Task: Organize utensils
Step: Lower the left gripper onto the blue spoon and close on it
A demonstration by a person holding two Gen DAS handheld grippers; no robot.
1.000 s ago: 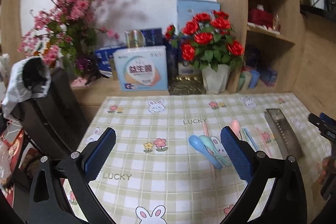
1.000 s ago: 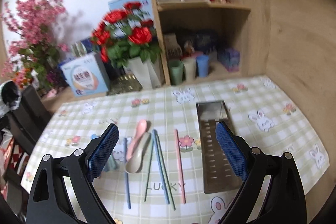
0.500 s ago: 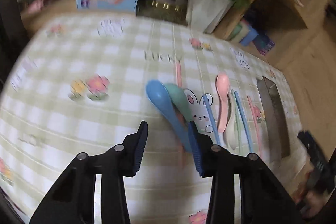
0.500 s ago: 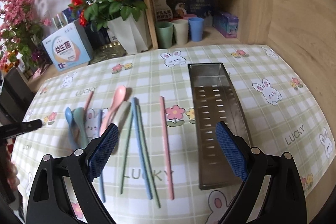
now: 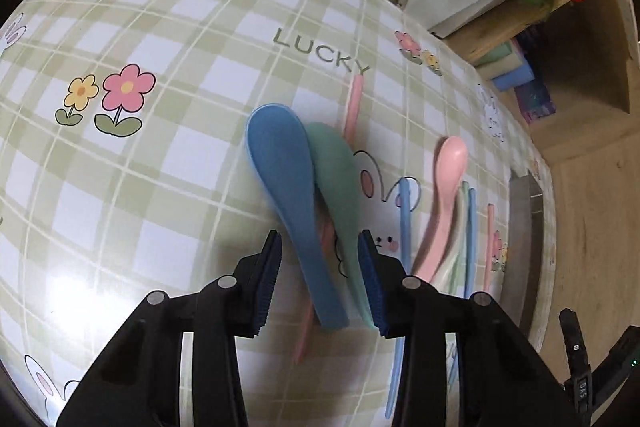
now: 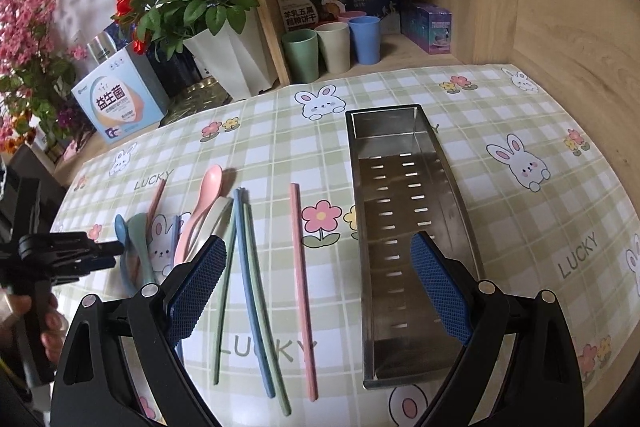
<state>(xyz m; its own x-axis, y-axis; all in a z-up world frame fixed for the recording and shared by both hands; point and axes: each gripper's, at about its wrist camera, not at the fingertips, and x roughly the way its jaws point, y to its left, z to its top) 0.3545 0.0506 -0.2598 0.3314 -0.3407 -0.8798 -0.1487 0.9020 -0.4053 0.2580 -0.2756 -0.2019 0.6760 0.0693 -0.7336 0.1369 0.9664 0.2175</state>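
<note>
A blue spoon (image 5: 280,163) and a green spoon (image 5: 332,163) lie side by side on the checked tablecloth, over a pink chopstick (image 5: 354,99). My left gripper (image 5: 318,243) is low over them, half closed, straddling both handles. Its right pad touches the green handle; a gap shows beside the left pad. To the right lie a pink spoon (image 5: 448,171) and a blue chopstick (image 5: 405,219). My right gripper (image 6: 318,245) hangs wide open and empty above a pink chopstick (image 6: 302,287), a blue chopstick (image 6: 250,287) and the steel utensil tray (image 6: 400,187).
A white vase of red roses (image 6: 236,51), a blue box (image 6: 120,103) and three cups (image 6: 332,43) in the wooden shelf stand behind the table. A person's hand (image 6: 24,311) holds the left gripper (image 6: 116,249) at the left edge.
My left gripper dropped and tipped down onto the blue and green spoons, and its jaws narrowed from wide open. My right gripper sank a little toward the table.
</note>
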